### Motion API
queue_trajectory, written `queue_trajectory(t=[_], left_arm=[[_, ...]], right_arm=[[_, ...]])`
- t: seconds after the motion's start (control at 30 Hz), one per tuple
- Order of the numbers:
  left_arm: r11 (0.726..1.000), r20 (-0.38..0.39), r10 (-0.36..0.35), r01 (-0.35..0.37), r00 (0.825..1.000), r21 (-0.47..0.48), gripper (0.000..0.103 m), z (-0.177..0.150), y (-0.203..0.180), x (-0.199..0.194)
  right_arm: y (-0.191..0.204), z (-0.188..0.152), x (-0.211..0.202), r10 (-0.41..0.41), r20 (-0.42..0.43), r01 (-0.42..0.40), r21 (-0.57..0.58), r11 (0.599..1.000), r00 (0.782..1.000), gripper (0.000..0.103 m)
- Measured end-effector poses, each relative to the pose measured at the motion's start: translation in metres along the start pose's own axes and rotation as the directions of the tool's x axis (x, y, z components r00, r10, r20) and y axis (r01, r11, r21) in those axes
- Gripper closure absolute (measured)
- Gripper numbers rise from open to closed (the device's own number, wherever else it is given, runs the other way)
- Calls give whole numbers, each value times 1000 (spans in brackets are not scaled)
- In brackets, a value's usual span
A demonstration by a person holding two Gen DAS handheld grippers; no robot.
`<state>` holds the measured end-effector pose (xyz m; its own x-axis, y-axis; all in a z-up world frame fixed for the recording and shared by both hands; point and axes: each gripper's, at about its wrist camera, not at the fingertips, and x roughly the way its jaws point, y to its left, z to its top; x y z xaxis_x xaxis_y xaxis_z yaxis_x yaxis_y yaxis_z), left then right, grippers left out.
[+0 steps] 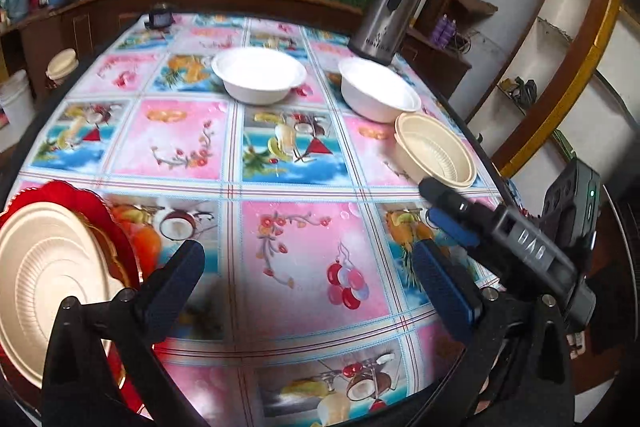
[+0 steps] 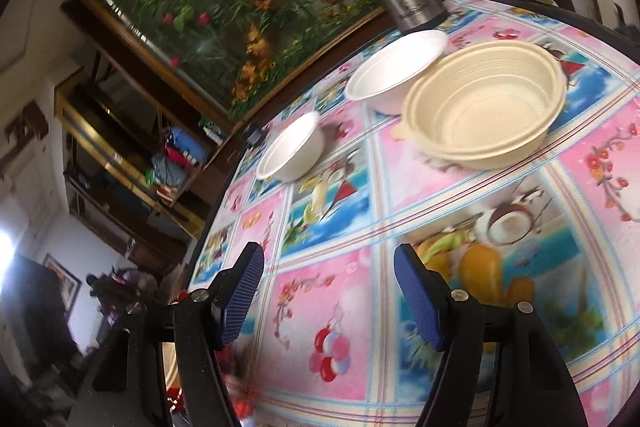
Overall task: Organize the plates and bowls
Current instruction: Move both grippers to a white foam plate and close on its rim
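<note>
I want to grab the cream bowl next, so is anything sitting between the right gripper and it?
Nothing visible does. The right gripper is open over bare tablecloth, and the cream bowl lies ahead with only cloth between. A white bowl sits just behind it.

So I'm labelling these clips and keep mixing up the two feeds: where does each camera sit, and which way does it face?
Left wrist: sits on the left hand-held gripper, looking down across the table; its open fingers show, the right hand-held gripper enters from the right, stacked plates lie at left.
Right wrist: sits on the right hand-held gripper, rolled, facing the cream bowl; its open fingers show.
Shared: cream bowl, both white bowls, steel flask.
</note>
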<state>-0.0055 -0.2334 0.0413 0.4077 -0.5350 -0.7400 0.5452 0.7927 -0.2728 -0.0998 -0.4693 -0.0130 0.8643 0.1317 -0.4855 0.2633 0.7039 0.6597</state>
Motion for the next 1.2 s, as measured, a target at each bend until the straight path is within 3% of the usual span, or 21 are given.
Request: queue_trajectory(t=[0.13,0.23,0.33,0.4,0.47,0.57,0.67,0.77,0.83,0.97,1.2], left_arm=[[999,-53,19,-21,998,-33,0,26,10,2],[996,-95,37,-44,995,-73,0,64,27,0],[983,-152,86,-109,985,-148,0,112,53,5],[968,-162,117,-149,980,-203,0,144,72,10],[942,-140,161,-194,977,-275,0,165,92,16],[933,-147,213,-246,966,-264,0,189,102,44],[926,-198,200,-251,960,-281,0,199,105,81],[921,-253,159,-236,954,-311,0,208,107,121],[916,-273,182,-264,945,-303,0,209,108,138],[897,-302,212,-307,929,-317,0,210,117,162],[891,-342,275,-372,899,-260,0,206,115,180]], right_arm=[[8,22,21,63,-54,-61,32,998,997,28],[34,48,52,75,-92,-74,10,997,993,28],[64,78,84,74,-37,-74,3,997,997,27],[72,93,109,69,-50,-65,73,995,996,26],[69,108,129,127,-1,-125,193,973,992,26],[62,118,148,97,40,-104,241,965,994,26],[46,116,165,92,33,-97,243,965,995,28],[28,120,182,153,-30,-138,279,950,988,36],[22,118,192,121,-53,-101,279,955,991,38],[10,113,211,149,-115,-102,338,935,982,45],[10,112,216,110,-112,-68,322,944,988,56]])
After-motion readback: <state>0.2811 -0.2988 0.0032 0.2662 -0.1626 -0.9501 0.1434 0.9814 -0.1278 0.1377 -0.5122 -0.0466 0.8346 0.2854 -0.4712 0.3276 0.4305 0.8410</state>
